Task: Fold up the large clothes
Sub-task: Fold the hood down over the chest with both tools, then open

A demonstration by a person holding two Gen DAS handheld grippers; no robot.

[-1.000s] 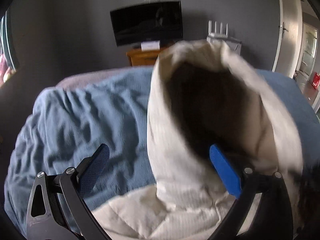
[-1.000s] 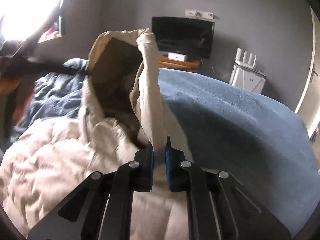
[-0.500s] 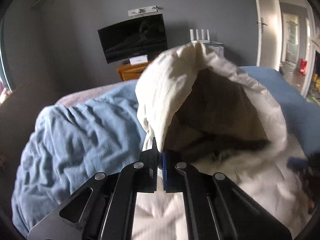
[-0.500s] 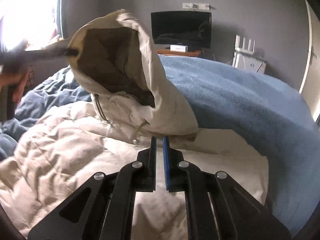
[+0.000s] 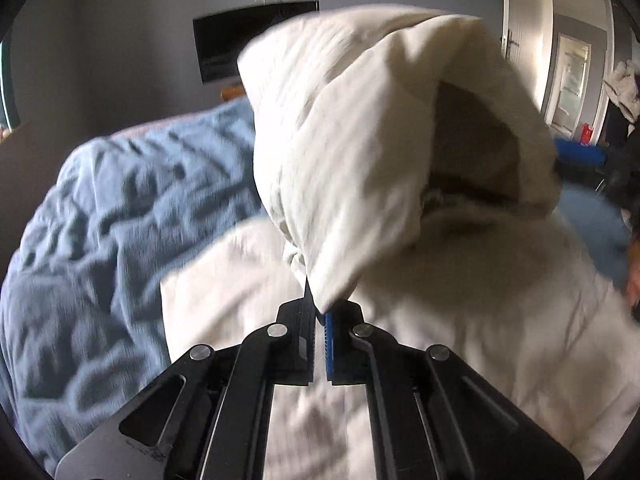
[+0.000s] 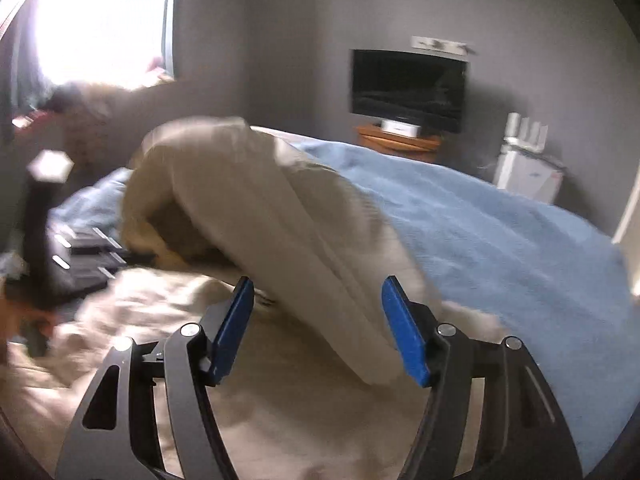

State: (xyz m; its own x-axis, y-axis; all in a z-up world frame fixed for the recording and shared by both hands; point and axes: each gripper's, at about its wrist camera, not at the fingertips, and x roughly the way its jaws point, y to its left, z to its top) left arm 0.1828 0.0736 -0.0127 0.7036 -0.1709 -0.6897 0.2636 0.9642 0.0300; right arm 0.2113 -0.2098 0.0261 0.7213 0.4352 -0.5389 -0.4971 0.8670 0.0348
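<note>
Left gripper (image 5: 320,312): your pads are clenched on the lower edge of the cream hood (image 5: 360,128), a fold of fabric caught between them right at the tips.

Hood: it stands lifted off the coat, its dark-lined opening facing right in your left wrist view. In the right wrist view it arches over as a long band (image 6: 288,224), running from upper left down to lower right.

Coat (image 5: 460,320): the pale quilted body lies spread on the bed beneath both tools, under and behind the raised hood. How its length runs across the bed cannot be told; the frames cut it off.

Right gripper (image 6: 318,320): your blue pads (image 6: 234,328) are spread wide and hold nothing. The hood's hanging end sits between them, against neither pad as far as the blurred frame shows.

Blue blanket (image 6: 500,232): it covers the bed, rumpled to the left of the coat in the left wrist view, smoother to its right in the right wrist view.

Window (image 6: 96,20): blown-out daylight at far left.

Television (image 6: 408,88): dark screen on the grey wall, above a wooden stand (image 6: 400,144); the raised hood hides part of the screen in your left wrist view.

White unit (image 6: 528,168): against the wall, right of the stand.

Doorway (image 5: 572,76): open at far right in the left wrist view.
</note>
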